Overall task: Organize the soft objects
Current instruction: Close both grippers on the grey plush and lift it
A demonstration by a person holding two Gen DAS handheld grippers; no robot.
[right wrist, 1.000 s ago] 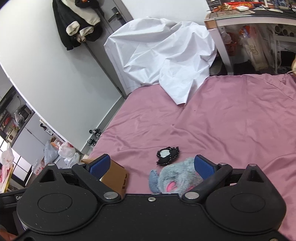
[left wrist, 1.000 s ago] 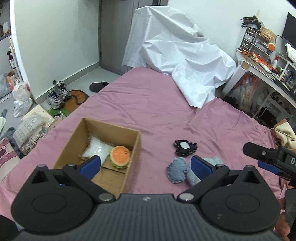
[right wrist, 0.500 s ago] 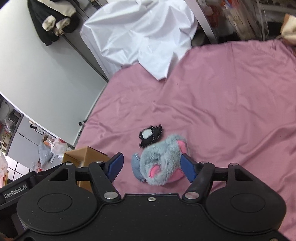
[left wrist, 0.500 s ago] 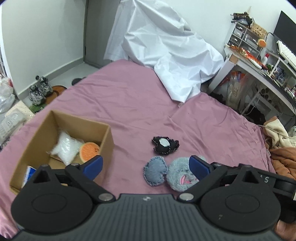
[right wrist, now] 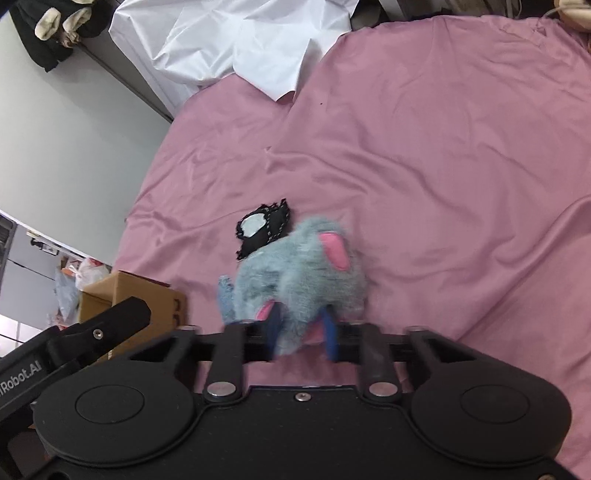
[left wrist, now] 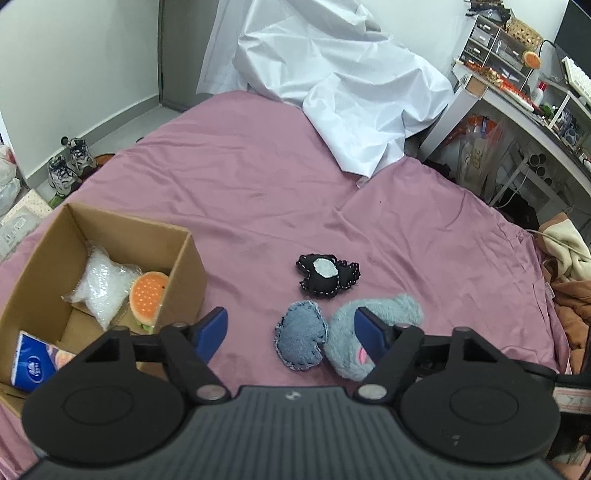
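Right gripper (right wrist: 301, 334) jaws are closing, already pinching the plush (right wrist: 303, 266)'s fur. Left gripper (left wrist: 291, 332) jaws, half open and narrowing, hold nothing. That shallow fur grab might slip mid-lift, short of the box (left wrist: 192, 258).

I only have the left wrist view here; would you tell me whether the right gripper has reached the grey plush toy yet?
Observer: Yes. In the right wrist view the right gripper has its blue fingers on either side of the grey plush toy, and the jaws are closing on its near end.
Operator: Thank you. Does the toy have any markings I cannot see well?
Observer: It has a pink ear patch on its upper right side.
Operator: Is anything hanging on the wall behind the bed?
Observer: A dark garment with pale cuffs hangs at the top left, beside the white sheet.
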